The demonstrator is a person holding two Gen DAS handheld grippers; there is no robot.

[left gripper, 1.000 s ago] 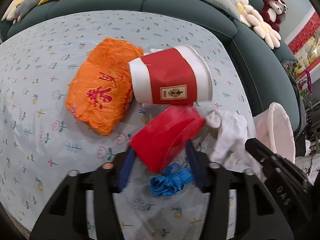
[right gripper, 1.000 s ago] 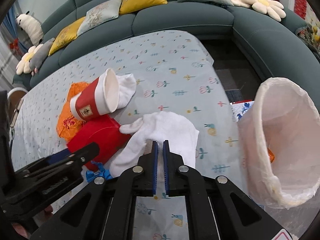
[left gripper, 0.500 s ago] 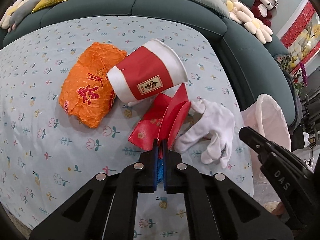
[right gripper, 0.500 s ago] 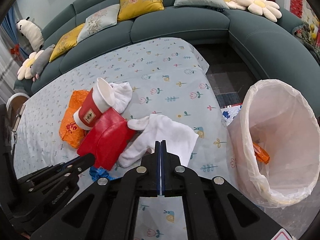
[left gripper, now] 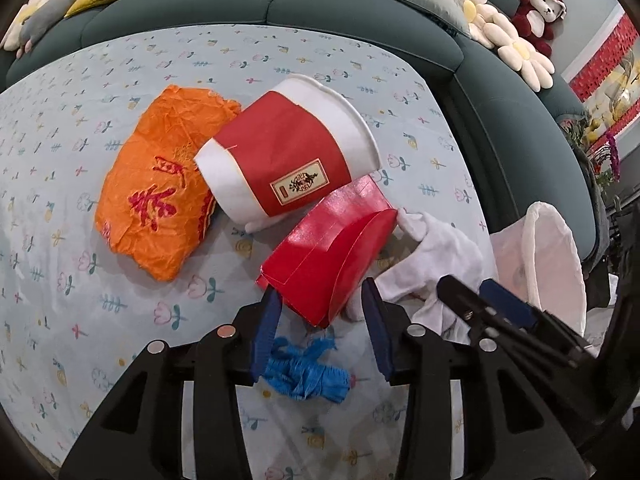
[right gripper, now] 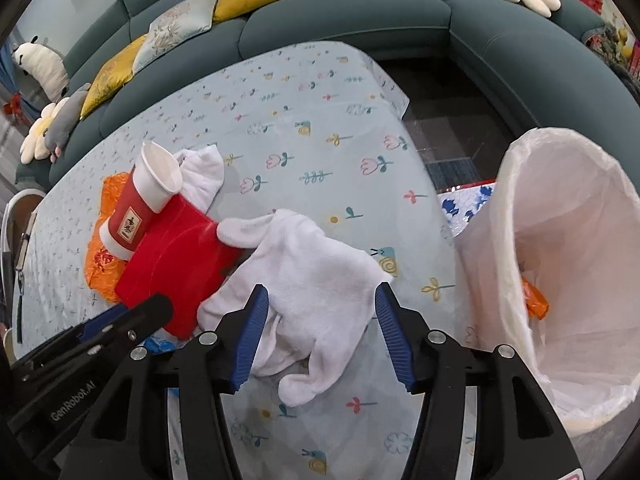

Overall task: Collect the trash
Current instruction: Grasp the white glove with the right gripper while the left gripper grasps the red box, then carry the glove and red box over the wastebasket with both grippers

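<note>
So the trash is all bunched up at the near right end of the table (right gripper: 304, 92), the one with the flowery cloth, and the lined bin (right gripper: 560, 240) stands just off that edge on the right with something orange already inside.

Handling guesses: the red box (left gripper: 332, 256) looks like thin folded card, light, half flattened, stiff enough along its edges but it'll crush if squeezed on the broad face. I'd pinch it across the near corner, where the flap folds over. The white glove (right gripper: 312, 280) is soft and floppy, weighs nothing, won't slip much; grab a bunched-up fold in the middle so the fingers don't dangle and snag. The paper cup (left gripper: 288, 168) lies on its side leaning on the box's far end, light and easily dented, probably rolls if the box gets pulled out. The orange wrapper (left gripper: 156, 196) to the left is crinkly and thin. A little blue scrap (left gripper: 308, 372) sits nearest of all.

Tongs: the left gripper (left gripper: 322, 328) is opening, jaws about halfway apart, straddling the near corner of the red box, pads not pressing on it as far as I can see. The right gripper (right gripper: 322, 332) is opening too, a bit wider, with the glove's middle between its jaws, not clamped yet. Neither one has hold of anything.
</note>
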